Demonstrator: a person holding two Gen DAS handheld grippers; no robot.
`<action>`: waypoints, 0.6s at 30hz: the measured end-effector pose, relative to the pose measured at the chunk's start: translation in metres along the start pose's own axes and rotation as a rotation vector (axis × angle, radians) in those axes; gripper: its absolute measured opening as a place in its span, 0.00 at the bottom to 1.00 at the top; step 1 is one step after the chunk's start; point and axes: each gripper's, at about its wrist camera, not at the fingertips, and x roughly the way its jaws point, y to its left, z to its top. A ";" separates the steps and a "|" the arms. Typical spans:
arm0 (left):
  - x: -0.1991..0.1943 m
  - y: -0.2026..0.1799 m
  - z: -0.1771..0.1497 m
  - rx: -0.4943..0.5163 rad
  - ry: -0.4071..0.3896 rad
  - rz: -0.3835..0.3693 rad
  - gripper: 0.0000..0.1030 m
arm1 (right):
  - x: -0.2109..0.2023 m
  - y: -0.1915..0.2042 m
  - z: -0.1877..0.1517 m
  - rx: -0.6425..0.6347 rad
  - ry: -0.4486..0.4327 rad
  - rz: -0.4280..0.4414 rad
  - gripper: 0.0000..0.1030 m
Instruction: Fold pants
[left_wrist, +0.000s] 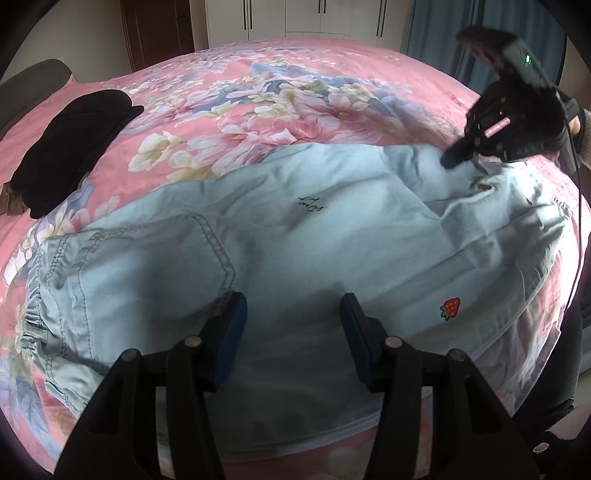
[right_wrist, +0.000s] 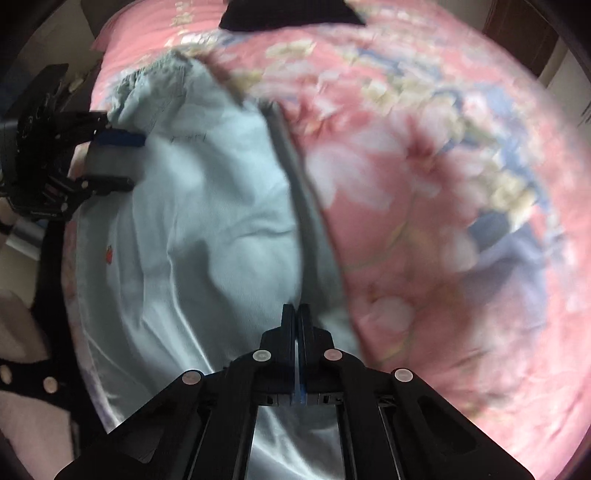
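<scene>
Light blue pants (left_wrist: 295, 240) with a strawberry patch lie folded lengthwise on the pink floral bed cover (left_wrist: 277, 92); the elastic waistband is at the left. My left gripper (left_wrist: 293, 310) is open just above the pants near the back pocket. My right gripper (right_wrist: 296, 310) is shut on the pants' far edge fabric (right_wrist: 306, 236); it also shows in the left wrist view (left_wrist: 452, 160) at the upper right. The left gripper shows open in the right wrist view (right_wrist: 125, 162). The right wrist view is blurred.
A black folded garment (left_wrist: 70, 147) lies on the bed at the far left, also in the right wrist view (right_wrist: 288, 13). White wardrobes (left_wrist: 303, 18) and a blue curtain (left_wrist: 436, 26) stand behind the bed.
</scene>
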 end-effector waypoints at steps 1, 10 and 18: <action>0.001 0.000 0.000 -0.004 0.000 0.003 0.51 | -0.002 0.002 0.005 -0.008 -0.013 -0.019 0.01; 0.001 0.000 0.001 -0.009 0.005 0.020 0.51 | 0.007 -0.026 -0.001 0.005 0.044 -0.155 0.02; -0.028 -0.008 0.009 -0.009 -0.089 0.004 0.61 | -0.096 -0.066 -0.086 0.445 -0.274 -0.203 0.07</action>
